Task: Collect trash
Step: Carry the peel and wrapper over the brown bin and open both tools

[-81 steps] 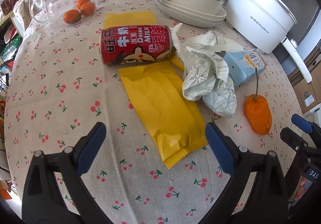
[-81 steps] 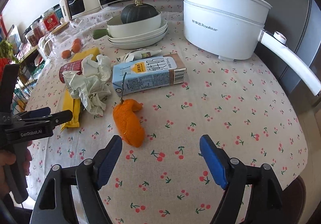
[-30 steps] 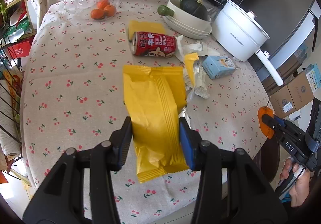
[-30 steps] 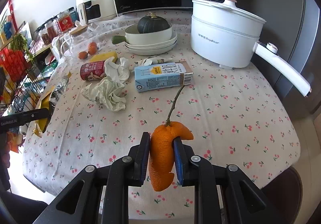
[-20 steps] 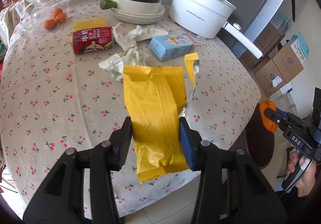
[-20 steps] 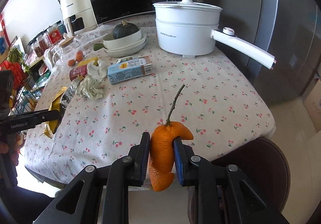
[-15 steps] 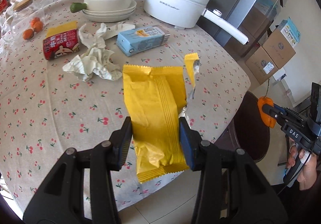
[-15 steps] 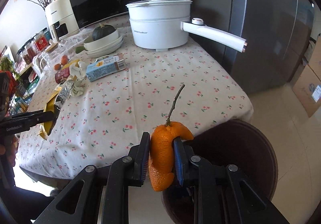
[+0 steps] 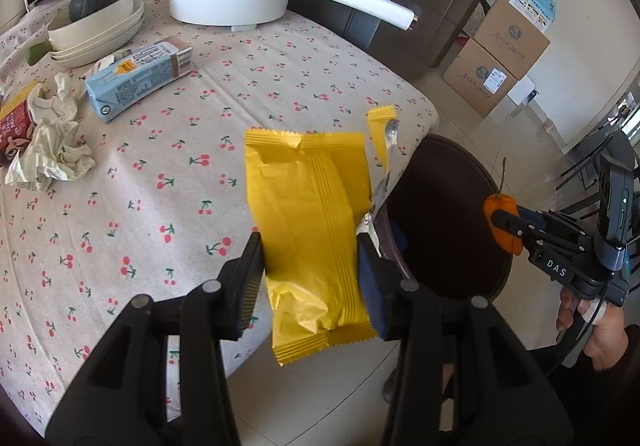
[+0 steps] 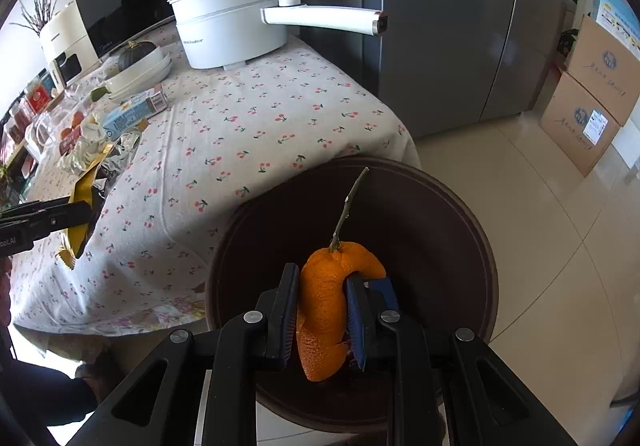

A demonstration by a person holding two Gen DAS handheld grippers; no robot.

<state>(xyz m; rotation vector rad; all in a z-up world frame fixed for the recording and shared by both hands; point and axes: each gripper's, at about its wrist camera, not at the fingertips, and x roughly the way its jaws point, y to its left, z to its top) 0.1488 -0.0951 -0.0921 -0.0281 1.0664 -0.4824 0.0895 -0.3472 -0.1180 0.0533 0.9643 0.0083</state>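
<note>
Trash is in both our claws. Our right gripper (image 10: 323, 320) is clamped on the orange peel (image 10: 328, 310), low centre of the right view, above the dark bin (image 10: 452, 214). Our left gripper (image 9: 312, 278) is pinched on the yellow wrapper (image 9: 308, 214), mid-frame, over the table (image 9: 280, 58) edge beside the bin. Neither is dropped yet. At upper left, the milk carton (image 9: 136, 78), crumpled paper (image 9: 48, 150) and half-cropped red can (image 9: 12, 130) remain. We cannot make out the bin's contents.
</note>
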